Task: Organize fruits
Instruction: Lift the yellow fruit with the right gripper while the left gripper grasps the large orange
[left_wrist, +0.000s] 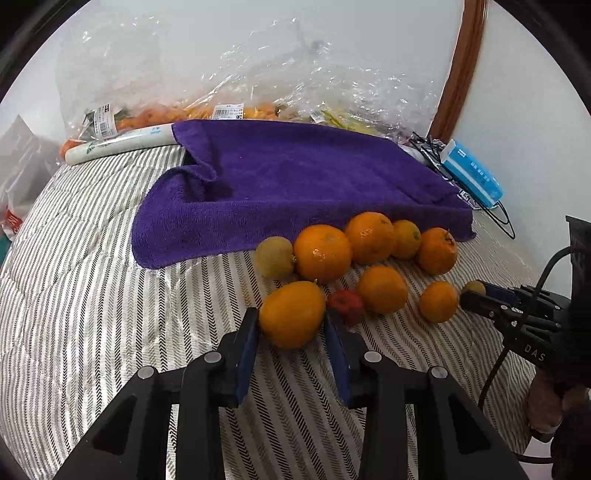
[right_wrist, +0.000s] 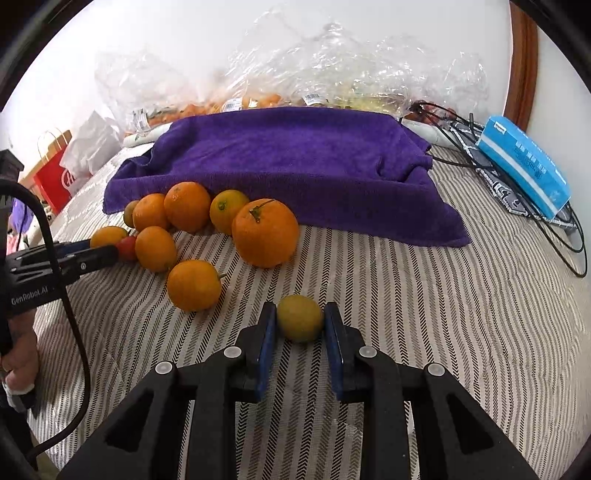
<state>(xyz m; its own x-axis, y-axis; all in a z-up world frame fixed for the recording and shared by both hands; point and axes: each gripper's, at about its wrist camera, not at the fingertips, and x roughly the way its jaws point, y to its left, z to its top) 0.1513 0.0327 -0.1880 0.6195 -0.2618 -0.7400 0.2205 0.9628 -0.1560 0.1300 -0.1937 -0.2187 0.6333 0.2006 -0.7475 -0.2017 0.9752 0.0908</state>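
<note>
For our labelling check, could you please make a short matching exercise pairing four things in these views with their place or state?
Things:
1. orange fruit
2. yellow-green fruit
3. purple towel
4. blue box

Places or states:
A. lying beside black cables
B. between the right gripper pads
C. spread behind the fruit pile
D. between the left gripper pads

Pairs: 1-D, 2-B, 3-C, 4-A

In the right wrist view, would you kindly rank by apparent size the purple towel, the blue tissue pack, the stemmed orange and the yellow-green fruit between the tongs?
1. Purple towel
2. Blue tissue pack
3. Stemmed orange
4. Yellow-green fruit, smallest despite sitting nearest the camera.
</note>
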